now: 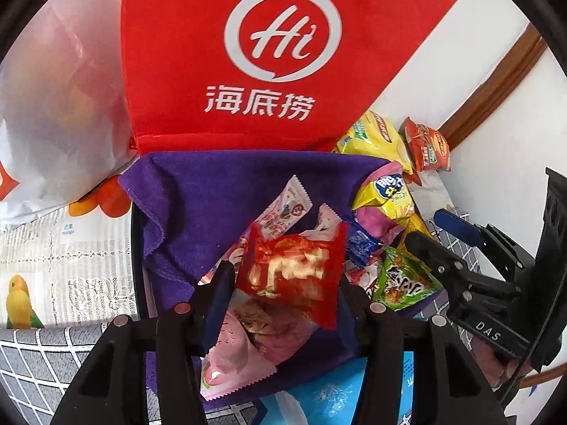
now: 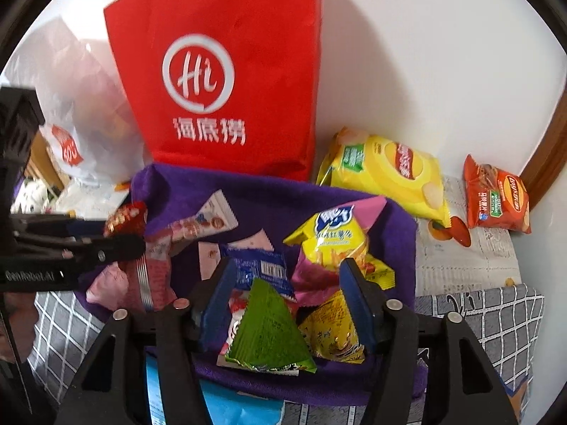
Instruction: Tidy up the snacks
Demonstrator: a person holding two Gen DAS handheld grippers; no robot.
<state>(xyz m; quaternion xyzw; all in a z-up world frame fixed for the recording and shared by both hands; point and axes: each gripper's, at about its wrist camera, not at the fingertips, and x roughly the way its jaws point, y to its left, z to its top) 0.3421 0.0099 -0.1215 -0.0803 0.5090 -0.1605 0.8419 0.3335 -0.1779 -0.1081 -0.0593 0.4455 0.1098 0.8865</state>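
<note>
While the left gripper [image 1: 287, 283] is holding a red transparent snack packet [image 1: 292, 271] at the centre of the left wrist view, its two fingers are pressing on the packet's sides, so I judge it closed on this packet and lifting it above the pile. At the far left of the right wrist view, the same packet [image 2: 125, 217] is showing as a small red shape at the tips of the black tool. Under it, a purple cloth [image 1: 212, 191] is lining a container, probably so that the loose snacks are staying together in one place. A long white and pink wrapper [image 1: 283, 209] is lying on the cloth just above the red packet in the frame. Behind, in the upper middle, a red bag [image 1: 276, 53] is standing against the wall, and it may be serving as a place for sorted snacks, but I cannot tell this.

Moving to the right, the right gripper [image 2: 287, 290] is hanging over the pile with its fingers apart, holding nothing. A green triangular packet [image 2: 265, 333] is lying between its fingers, so I think this packet is the next one to take. At the right side, a yellow chips bag [image 2: 382, 173] and an orange chips bag [image 2: 496, 194] are lying outside the cloth, near the wall, perhaps already set aside.
</note>
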